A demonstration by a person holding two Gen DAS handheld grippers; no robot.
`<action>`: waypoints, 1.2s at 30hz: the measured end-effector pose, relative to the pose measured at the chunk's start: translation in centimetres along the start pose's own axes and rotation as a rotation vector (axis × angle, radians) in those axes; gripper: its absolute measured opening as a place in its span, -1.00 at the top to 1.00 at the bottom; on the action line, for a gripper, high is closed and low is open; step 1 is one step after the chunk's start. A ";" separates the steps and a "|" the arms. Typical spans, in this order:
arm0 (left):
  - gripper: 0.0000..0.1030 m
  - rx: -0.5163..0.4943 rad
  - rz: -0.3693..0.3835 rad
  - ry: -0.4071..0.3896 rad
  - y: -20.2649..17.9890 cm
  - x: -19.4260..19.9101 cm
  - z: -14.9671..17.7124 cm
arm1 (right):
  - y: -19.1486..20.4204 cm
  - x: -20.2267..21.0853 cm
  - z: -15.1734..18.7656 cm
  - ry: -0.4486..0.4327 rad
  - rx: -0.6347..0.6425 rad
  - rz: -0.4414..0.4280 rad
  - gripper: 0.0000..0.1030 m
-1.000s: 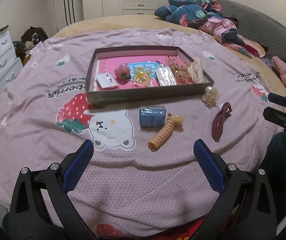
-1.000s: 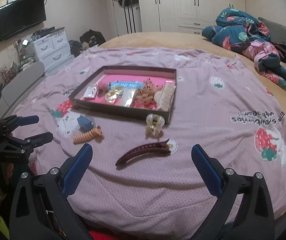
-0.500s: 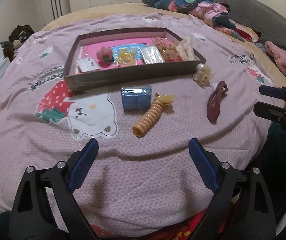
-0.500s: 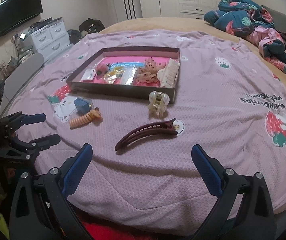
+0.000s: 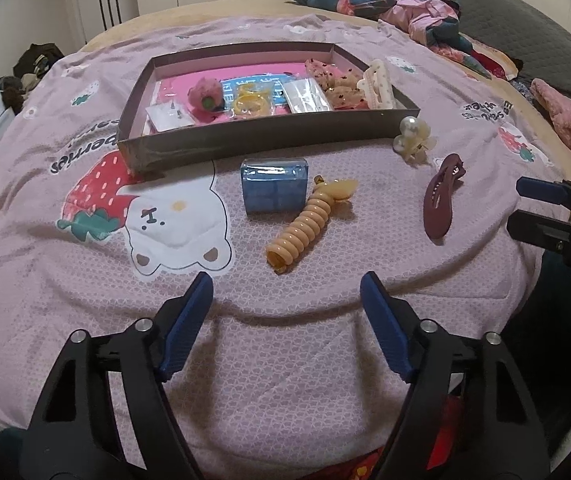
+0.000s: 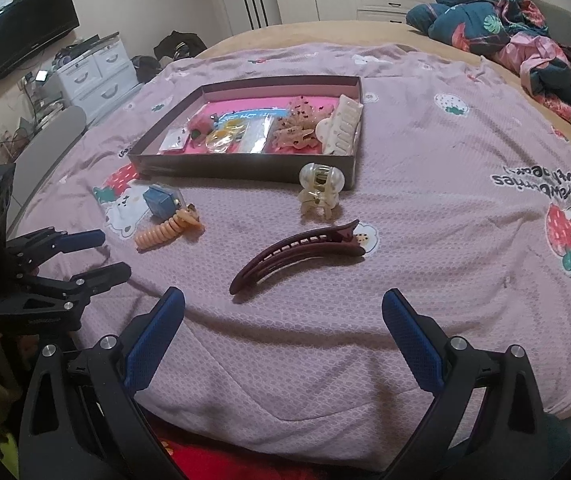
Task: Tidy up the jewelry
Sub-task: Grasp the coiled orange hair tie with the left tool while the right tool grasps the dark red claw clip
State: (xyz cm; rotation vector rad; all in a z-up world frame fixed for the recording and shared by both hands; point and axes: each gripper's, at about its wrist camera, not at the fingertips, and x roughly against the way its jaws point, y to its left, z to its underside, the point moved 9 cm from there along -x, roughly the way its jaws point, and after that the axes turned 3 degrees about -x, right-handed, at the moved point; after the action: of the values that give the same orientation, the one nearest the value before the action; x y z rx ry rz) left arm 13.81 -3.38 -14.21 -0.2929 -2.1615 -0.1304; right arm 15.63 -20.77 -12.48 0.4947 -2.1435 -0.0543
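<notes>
Both grippers hang over the bed's near edge w/ fingers spread, nothing in them: left gripper, right gripper. Box sits mid-bed on the pink blanket, w/ hair stuff already in it. Still outside: blue pack just in front of the box, orange coil tie touching it, pearl clip by the box's right front corner, maroon clip nearer the edge.

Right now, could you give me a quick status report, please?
Left gripper open, empty. Right gripper open, empty. Spiral hair tie, blue box, maroon clip, pearl claw clip outside tray. Nothing blocking.
</notes>
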 end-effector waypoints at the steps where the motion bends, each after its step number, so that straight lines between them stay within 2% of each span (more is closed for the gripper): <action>1: -0.29 -0.001 0.000 0.000 0.0 -0.2 -0.1 | 0.2 -0.2 0.0 0.004 -0.006 -0.013 -0.91; 6: -0.10 -0.004 0.008 -0.006 0.0 -0.7 -0.9 | 0.6 -1.5 -0.3 0.030 -0.036 -0.046 -0.91; 11: -0.05 -0.019 0.021 0.010 -0.2 -1.7 -1.7 | 0.5 -2.7 -0.7 0.055 -0.075 -0.066 -0.91; 13: 0.07 -0.028 0.025 0.022 -0.4 -2.2 -1.9 | 0.3 -3.2 -0.9 0.065 -0.088 -0.056 -0.91; 23: 0.09 -0.065 0.036 0.056 -1.2 -3.9 -2.3 | -1.0 -6.2 -1.7 0.120 -0.209 -0.055 -0.91; 26: 0.18 -0.076 0.031 0.059 -1.4 -4.2 -2.4 | -1.3 -6.9 -2.0 0.117 -0.221 -0.034 -0.88; 30: 0.28 -0.074 0.029 0.061 -1.4 -4.5 -2.5 | -2.2 -7.7 -2.4 0.104 -0.229 0.031 -0.46; 32: 0.38 -0.076 0.030 0.060 -1.5 -4.5 -2.5 | -2.6 -7.8 -2.5 0.089 -0.218 0.058 -0.19; 34: 0.52 -0.076 0.029 0.060 -1.6 -4.5 -2.5 | -3.1 -7.6 -2.3 0.081 -0.213 0.067 0.19; 36: 0.58 -0.079 0.036 0.064 -1.7 -4.5 -2.4 | -3.3 -7.5 -2.3 0.076 -0.211 0.054 0.41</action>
State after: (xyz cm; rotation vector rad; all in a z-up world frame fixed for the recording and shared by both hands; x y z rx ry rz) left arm 17.79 -6.23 -16.52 -0.3678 -2.0900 -0.2020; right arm 22.35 -20.75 -17.75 0.3110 -2.0474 -0.2261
